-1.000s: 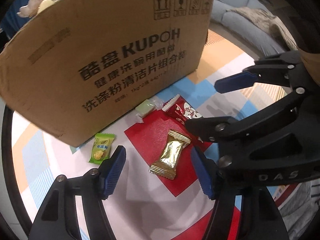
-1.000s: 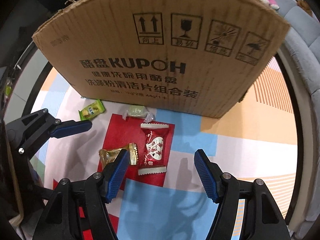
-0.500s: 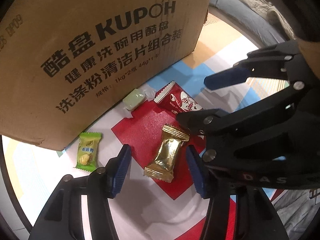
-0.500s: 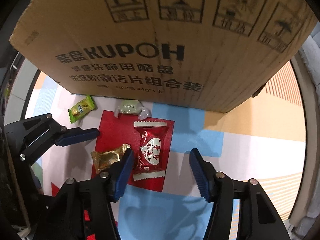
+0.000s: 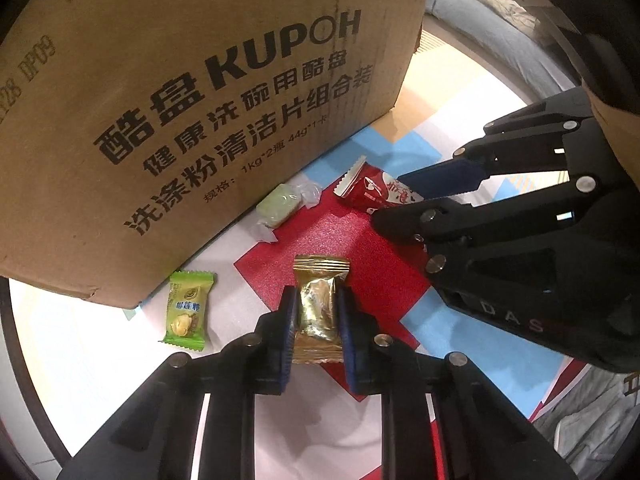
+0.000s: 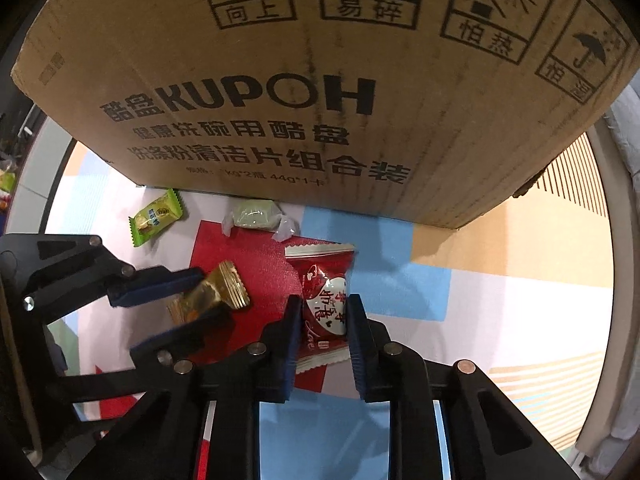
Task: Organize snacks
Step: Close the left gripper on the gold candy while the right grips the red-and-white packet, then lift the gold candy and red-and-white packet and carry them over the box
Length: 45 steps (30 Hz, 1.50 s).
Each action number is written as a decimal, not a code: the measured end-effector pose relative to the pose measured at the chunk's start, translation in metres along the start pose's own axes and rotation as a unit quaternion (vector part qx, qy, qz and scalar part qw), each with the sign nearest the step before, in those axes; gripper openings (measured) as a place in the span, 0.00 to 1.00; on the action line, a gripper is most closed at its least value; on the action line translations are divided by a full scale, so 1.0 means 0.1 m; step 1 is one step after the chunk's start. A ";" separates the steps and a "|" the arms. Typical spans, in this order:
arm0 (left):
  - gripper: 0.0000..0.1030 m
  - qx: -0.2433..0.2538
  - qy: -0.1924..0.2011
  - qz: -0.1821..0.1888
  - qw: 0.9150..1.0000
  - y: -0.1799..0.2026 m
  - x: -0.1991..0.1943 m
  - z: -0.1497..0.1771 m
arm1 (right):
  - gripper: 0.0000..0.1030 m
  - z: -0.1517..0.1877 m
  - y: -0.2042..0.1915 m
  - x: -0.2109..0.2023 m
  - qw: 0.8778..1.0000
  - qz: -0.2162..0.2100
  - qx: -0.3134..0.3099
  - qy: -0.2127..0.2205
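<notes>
Both grippers had just squeezed shut on the mat beside the box (image 6: 320, 92): left gripper (image 5: 316, 316) on the gold candy (image 5: 318, 312), right gripper (image 6: 324, 320) on the red candy (image 6: 325, 300). The shiny wrappers might slip out when lifted.

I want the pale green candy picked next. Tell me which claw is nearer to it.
Left, narrowly. The left claw, shut on the gold candy, sits just below the pale green candy. The right claw, shut on the red candy, is slightly farther off.
</notes>
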<state>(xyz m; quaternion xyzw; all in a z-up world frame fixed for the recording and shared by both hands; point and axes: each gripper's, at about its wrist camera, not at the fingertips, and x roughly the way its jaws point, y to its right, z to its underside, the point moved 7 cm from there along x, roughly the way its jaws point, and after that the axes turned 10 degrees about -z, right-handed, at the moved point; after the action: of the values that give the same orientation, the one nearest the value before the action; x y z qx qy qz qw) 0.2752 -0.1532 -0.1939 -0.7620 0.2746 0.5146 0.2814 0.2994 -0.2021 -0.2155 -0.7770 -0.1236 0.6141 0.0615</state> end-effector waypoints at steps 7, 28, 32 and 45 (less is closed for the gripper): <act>0.20 -0.012 0.003 0.000 1.000 -0.01 -0.05 0.11 | 0.22 0.08 -0.06 -0.02 1.000 -0.002 0.000 0.010; 0.19 -0.083 0.034 -0.044 0.995 -0.12 -0.24 0.44 | 0.22 0.36 -0.10 -0.28 0.999 0.012 -0.003 0.050; 0.20 -0.100 0.042 -0.050 0.993 -0.11 -0.36 0.46 | 0.22 0.41 -0.16 -0.31 0.998 0.015 -0.003 0.062; 0.20 -0.158 0.087 -0.096 0.979 -0.22 -0.67 0.58 | 0.22 0.47 -0.28 -0.56 0.994 0.032 -0.016 0.105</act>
<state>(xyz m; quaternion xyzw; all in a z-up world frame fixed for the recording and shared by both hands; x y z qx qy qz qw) 0.2329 -0.0880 -0.1460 -0.8613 0.1394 0.4539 0.1807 0.2384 -0.1928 -0.1669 -0.8417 -0.1015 0.5286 0.0419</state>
